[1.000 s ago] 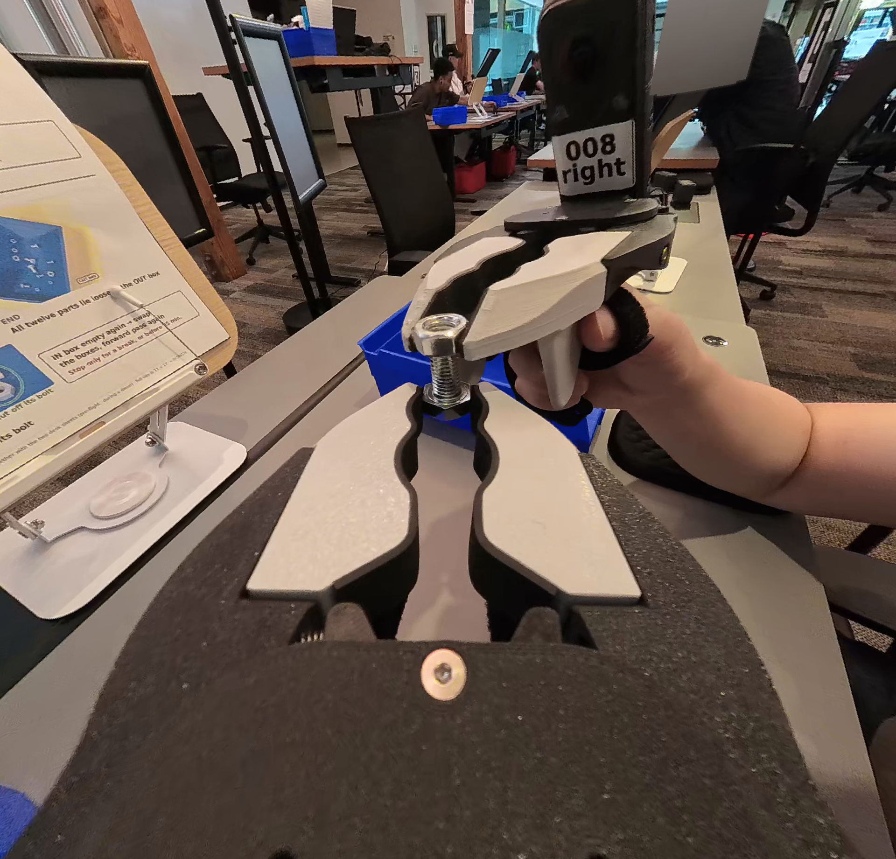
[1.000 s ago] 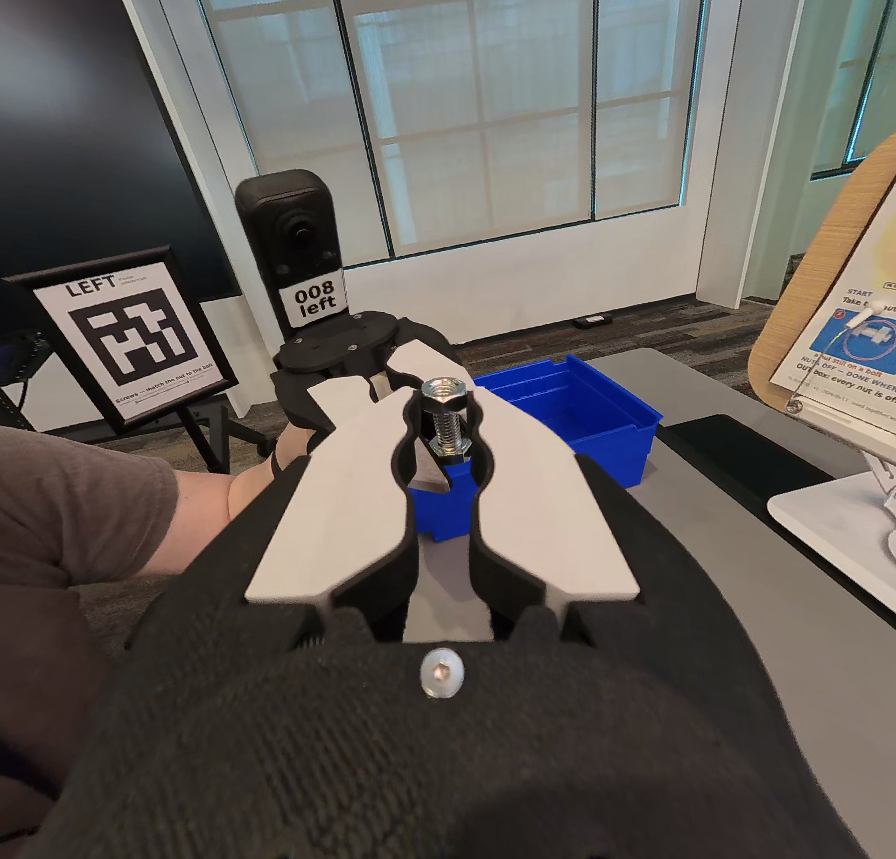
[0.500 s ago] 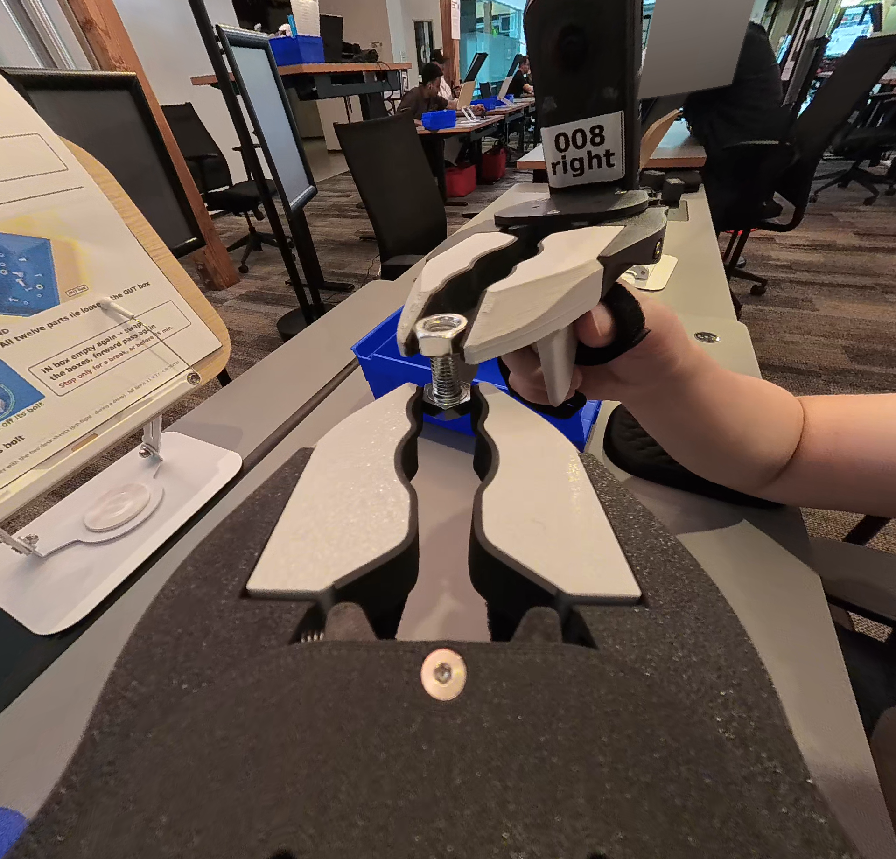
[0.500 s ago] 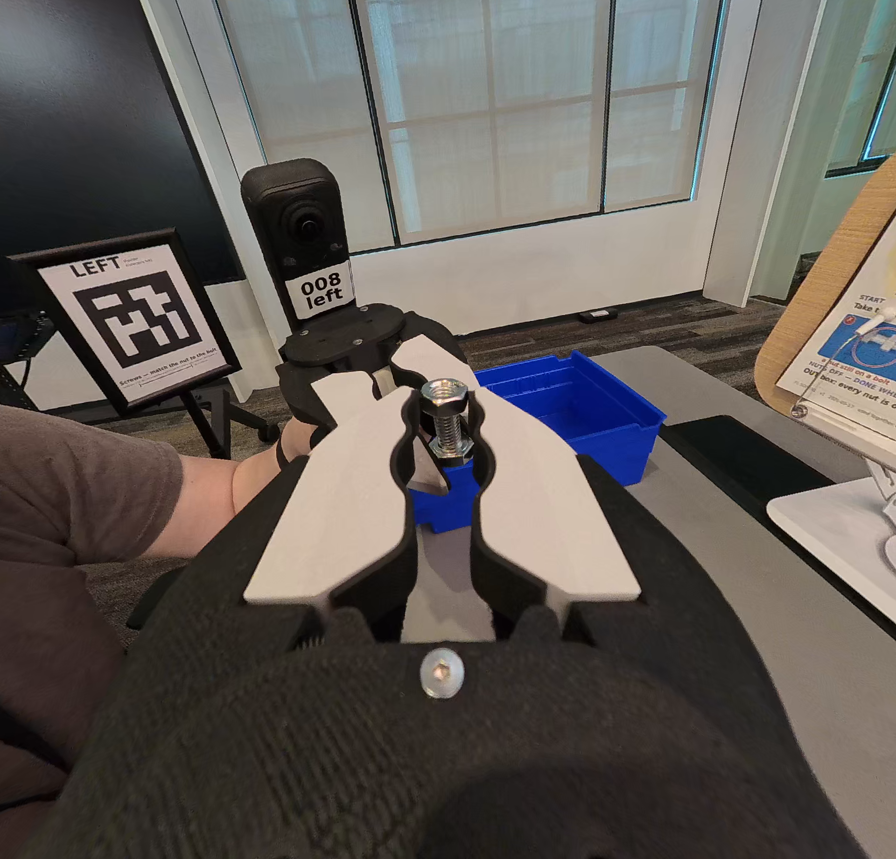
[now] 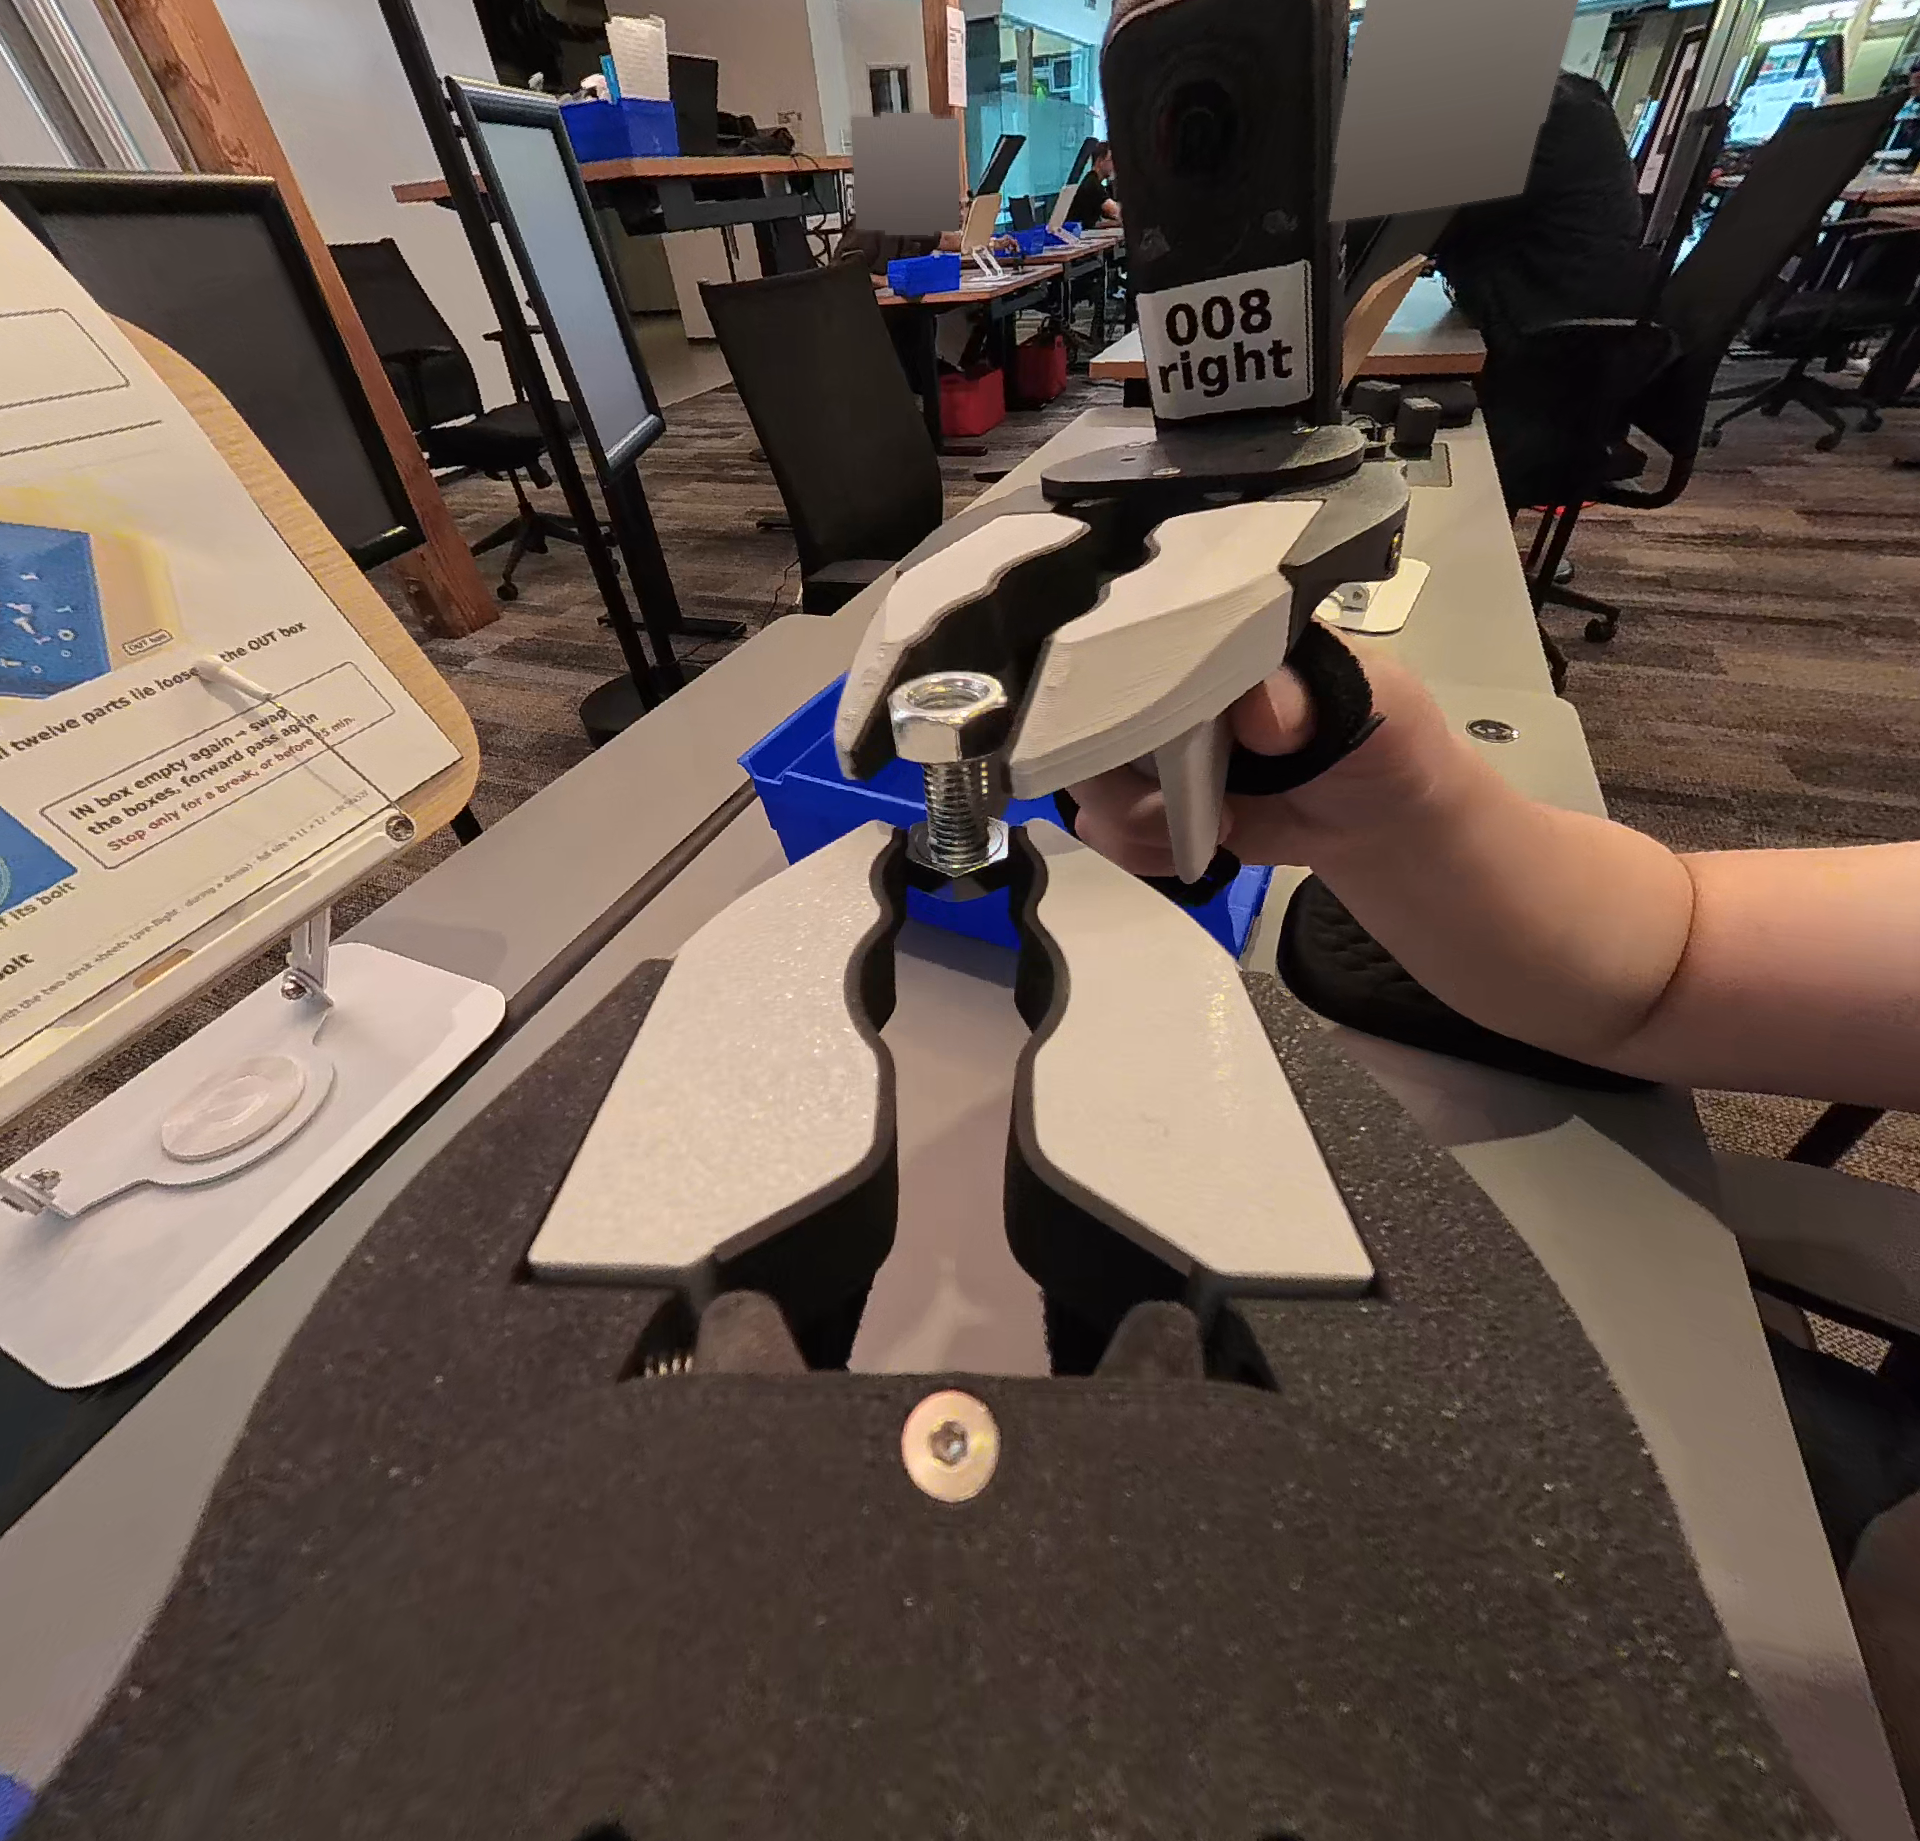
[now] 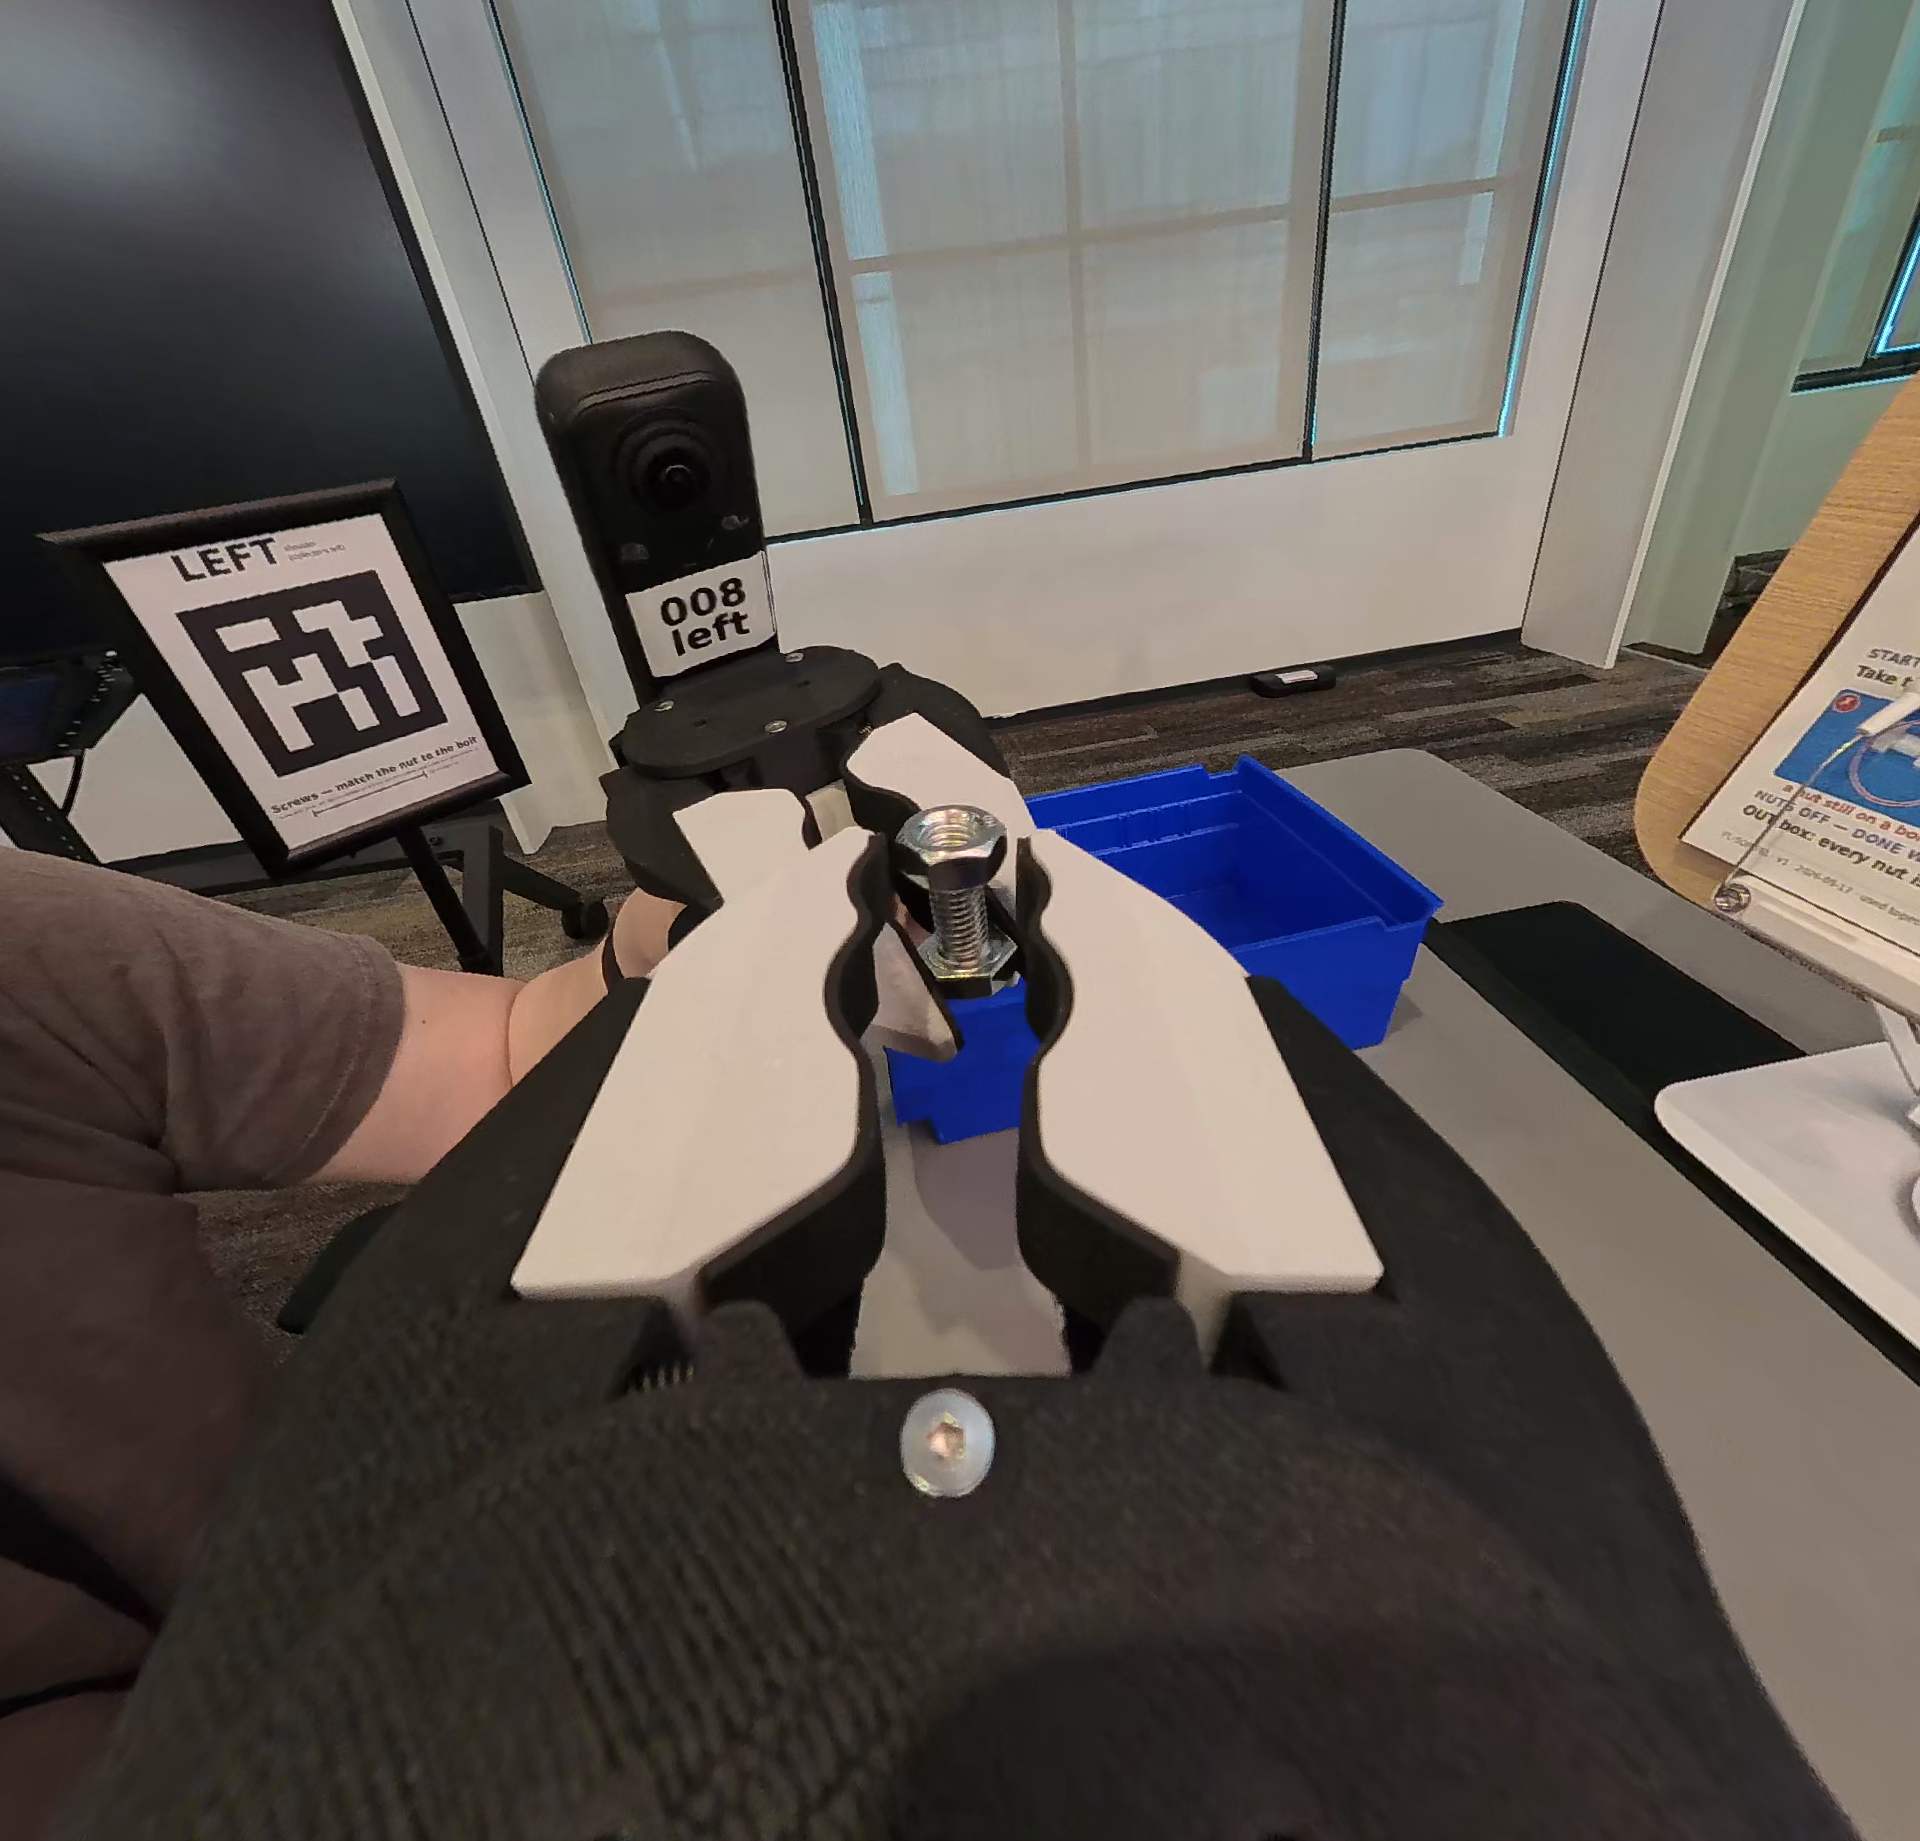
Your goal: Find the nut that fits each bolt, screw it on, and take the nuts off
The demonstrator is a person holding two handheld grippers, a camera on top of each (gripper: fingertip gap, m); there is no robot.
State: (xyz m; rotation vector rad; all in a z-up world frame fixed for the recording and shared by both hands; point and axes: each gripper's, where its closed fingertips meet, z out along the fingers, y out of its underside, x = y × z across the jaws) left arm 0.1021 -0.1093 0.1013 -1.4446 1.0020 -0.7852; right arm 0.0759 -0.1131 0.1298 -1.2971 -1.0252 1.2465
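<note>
The left gripper (image 5: 954, 861) has its two grey fingers (image 5: 769, 1022) pinched onto the flat head at the bottom of a shiny bolt (image 5: 954, 817). The bolt stands straight up in the air, with its screw part showing. At the top of the bolt sits a silver nut (image 5: 945, 726) with six sides. The right gripper (image 5: 935, 742) comes in from the other side, and its fingers are squeezed shut around that nut. A hand (image 5: 1320, 783) holds the right gripper by its handle, with a black strap over one finger.

In the right wrist view the same bolt (image 6: 956, 918) stands between the tips of the right gripper (image 6: 951, 861), with the nut (image 6: 948, 844) on top and the bolt head low down in the left gripper (image 6: 966, 965). The hole in the nut looks up at us.

Just behind and under the grippers is a blue box (image 6: 1236, 887) on the grey table (image 6: 1621, 1376). It is open at the top, and the part of its floor that shows is bare. Beside the box is a white stand (image 5: 239, 1137) that holds a paper sign (image 5: 156, 711) on a wooden board. On the floor by the window stands a black frame (image 6: 301, 679) with a square black and white pattern inside
</note>
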